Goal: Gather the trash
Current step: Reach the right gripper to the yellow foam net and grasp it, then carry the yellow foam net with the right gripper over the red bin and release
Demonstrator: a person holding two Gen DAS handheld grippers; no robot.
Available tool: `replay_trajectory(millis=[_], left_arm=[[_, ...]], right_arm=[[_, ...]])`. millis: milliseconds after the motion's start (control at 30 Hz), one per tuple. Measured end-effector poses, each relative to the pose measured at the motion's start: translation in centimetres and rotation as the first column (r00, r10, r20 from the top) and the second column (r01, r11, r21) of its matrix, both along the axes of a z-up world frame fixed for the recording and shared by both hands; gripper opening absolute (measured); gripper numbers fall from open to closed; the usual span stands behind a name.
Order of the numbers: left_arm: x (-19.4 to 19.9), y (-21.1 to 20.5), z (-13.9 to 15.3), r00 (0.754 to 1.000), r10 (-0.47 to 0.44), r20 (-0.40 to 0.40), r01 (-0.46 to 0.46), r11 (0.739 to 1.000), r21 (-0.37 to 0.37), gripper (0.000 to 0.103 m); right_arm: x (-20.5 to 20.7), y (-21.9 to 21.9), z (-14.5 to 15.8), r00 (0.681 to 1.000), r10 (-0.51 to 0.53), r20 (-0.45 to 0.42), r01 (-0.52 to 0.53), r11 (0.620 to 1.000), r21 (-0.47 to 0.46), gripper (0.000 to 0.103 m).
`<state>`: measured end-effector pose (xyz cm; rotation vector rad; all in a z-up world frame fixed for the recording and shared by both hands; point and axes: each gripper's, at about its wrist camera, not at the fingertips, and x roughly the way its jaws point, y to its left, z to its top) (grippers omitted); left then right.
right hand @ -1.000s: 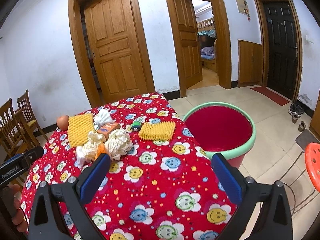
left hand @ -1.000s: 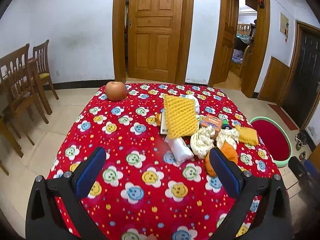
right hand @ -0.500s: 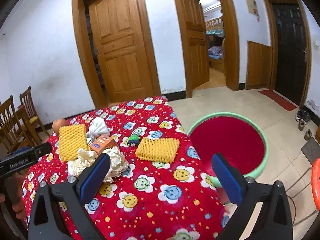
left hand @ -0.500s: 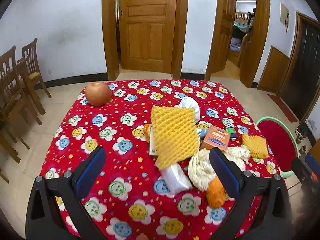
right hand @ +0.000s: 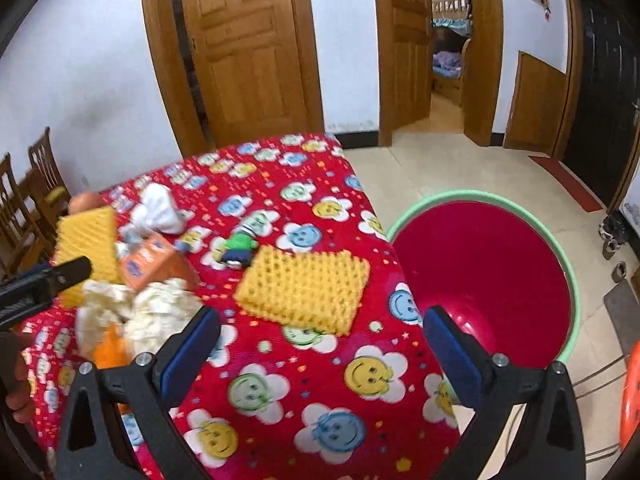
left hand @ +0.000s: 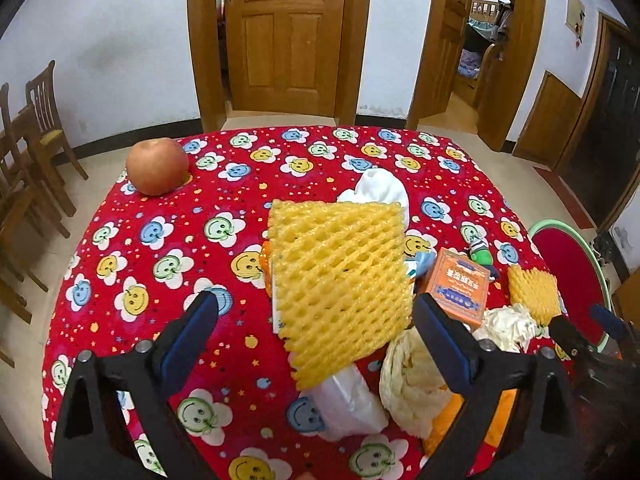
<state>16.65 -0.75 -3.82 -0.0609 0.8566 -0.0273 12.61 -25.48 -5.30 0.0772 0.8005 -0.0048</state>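
Observation:
A pile of trash lies on the red smiley tablecloth: a large yellow foam net, an orange box, crumpled white paper, a white plastic bag and a white tissue wad. My left gripper is open, its jaws either side of the large net's near end. My right gripper is open just short of a smaller yellow foam net. The red bin with a green rim stands on the floor right of the table.
An apple sits at the table's far left corner. A small green toy figure lies beside the smaller net. Wooden chairs stand at the left. Doors are behind the table. An orange stool is at the far right.
Both grippers have moved forward over the table, closer to the trash pile. The left one now frames the large net; the right one has neared the smaller net. Both stay open.

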Motion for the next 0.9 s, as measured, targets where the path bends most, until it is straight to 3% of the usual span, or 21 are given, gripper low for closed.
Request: replay_trajectory(millis=[267, 367, 433, 533, 700, 833, 900], left_arm=[[0.8, -0.1, -1.2, 0.999, -0.021, -0.042, 0.019, 0.999, -0.037, 0.080], [0.6, -0.2, -1.1, 0.999, -0.031, -0.036, 0.029, 0.998, -0.049, 0.073], [0.4, -0.1, -1.0, 0.999, -0.037, -0.036, 0.034, 0.998, -0.061, 0.062], [0.2, 0.1, -1.0, 0.999, -0.038, -0.034, 0.035, 0.996, -0.078, 0.049], [-0.4, 0.2, -0.5, 0.999, -0.039, -0.025, 0.038, 0.997, -0.065, 0.038], [-0.9, 0.4, 0.1, 0.999, -0.041, -0.006, 0.041, 0.997, -0.072, 0.025], [-1.1, 0.5, 0.3, 0.999, -0.040, 0.001, 0.040, 0.997, -0.072, 0.021]], right_arm=[[2.1, -0.6, -1.8, 0.998, 0.004, -0.059, -0.003, 1.000, 0.022, 0.101], [2.6, -0.7, -2.5, 0.997, 0.015, -0.078, -0.011, 0.999, 0.047, 0.081], [2.6, -0.6, -2.8, 0.997, 0.015, -0.080, -0.011, 0.999, 0.050, 0.078], [2.4, -0.3, -2.6, 0.997, 0.024, -0.068, -0.022, 0.999, 0.041, 0.061], [2.2, -0.3, -2.4, 0.998, 0.036, -0.061, -0.033, 0.998, 0.056, 0.040], [1.7, 0.0, -2.1, 0.998, 0.041, -0.044, -0.039, 0.998, 0.048, 0.029], [1.4, 0.1, -1.8, 0.998, 0.045, -0.031, -0.044, 0.998, 0.038, 0.018]])
